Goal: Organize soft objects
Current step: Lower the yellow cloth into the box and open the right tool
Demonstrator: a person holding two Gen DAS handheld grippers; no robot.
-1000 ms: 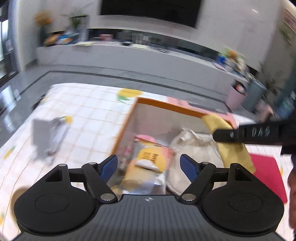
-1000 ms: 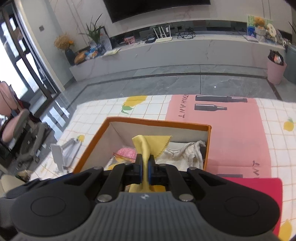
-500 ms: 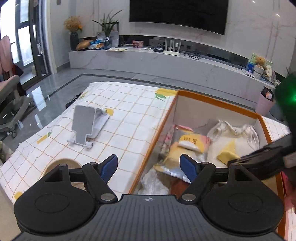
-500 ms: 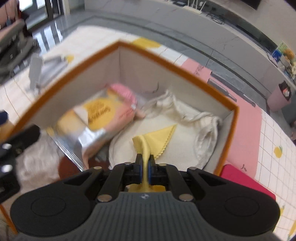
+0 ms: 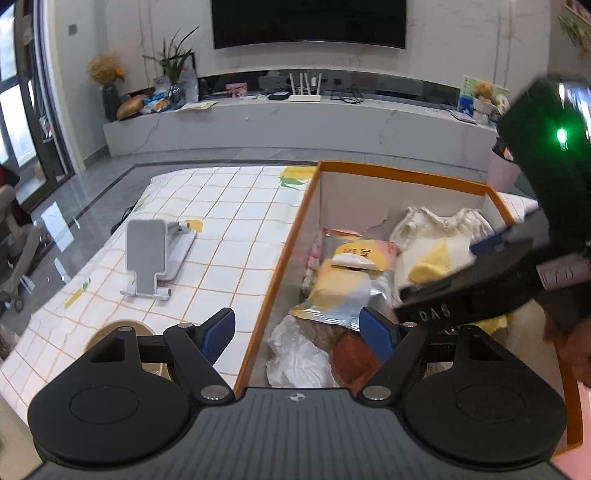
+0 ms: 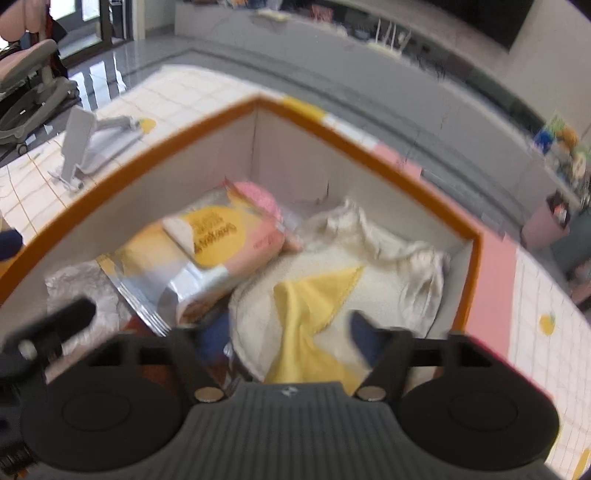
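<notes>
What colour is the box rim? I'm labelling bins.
Orange, on the box rim; clearest in the left wrist view.

table cover: white checked cloth with orange grid lines and lemon prints [image 5: 236, 236], the landmark here
stand: grey folding phone stand [image 5: 155, 254], lying flat on the cloth, mid-left
disc: tan round thing [image 5: 118, 332] at the cloth's near-left edge, partly hidden
TV: big black screen [image 5: 308, 22] on the wall well beyond the cloth
bin: pink wastebasket [image 6: 543, 225] on the floor past the cloth's far-right side

Right gripper [image 6: 290, 338] opening, left gripper [image 5: 297, 334] agape
</notes>
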